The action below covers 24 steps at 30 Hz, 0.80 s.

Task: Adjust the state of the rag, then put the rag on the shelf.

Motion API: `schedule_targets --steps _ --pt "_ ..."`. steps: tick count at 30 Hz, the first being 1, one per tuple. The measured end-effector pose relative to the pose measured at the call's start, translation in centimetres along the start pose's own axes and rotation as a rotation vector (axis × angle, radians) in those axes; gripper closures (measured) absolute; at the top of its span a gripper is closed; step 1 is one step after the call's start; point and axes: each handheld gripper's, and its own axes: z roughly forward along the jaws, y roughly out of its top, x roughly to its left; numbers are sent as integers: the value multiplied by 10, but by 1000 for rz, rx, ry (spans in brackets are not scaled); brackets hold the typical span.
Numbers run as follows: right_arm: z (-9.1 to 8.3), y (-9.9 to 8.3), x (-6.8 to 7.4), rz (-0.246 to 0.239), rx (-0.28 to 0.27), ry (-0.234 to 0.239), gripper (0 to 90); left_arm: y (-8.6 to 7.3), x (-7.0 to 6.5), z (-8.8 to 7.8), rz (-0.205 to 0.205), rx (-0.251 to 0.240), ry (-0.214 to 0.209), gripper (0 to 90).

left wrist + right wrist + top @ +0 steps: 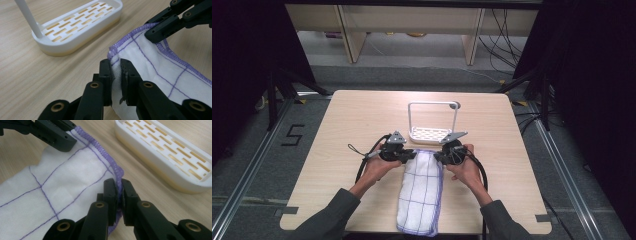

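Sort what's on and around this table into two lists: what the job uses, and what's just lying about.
In use:
- white cloth with purple stitched grid
- left gripper, shut on a far corner
- right gripper, shut on the other far corner

Lying about:
- white slotted plastic rack with hoop handle
- pale wooden table

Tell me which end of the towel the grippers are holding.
The far end of the towel, beside the white rack: left gripper and right gripper each pinch a corner.

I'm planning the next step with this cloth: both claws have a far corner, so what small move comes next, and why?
Probably lift both corners together and carry them toward the rack. The left claw and right claw are each shut on a far corner of the folded white cloth, which lies flat on the table just short of the rack's bar.
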Motion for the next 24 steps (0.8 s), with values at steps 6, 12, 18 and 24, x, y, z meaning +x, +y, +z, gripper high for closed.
schedule_targets --steps 6,12,18,24 --pt "-8 -1 5 3 -7 -4 846 2 -4 -4 -12 -25 -3 793" --pt "-16 0 10 -11 -50 -10 846 6 -7 -11 -13 -35 -4 795" --pt "-28 1 14 -60 -91 21 846 13 -12 -21 0 -65 -20 799" --pt "-45 2 17 -60 -126 20 847 17 -19 -31 24 -86 -22 801"
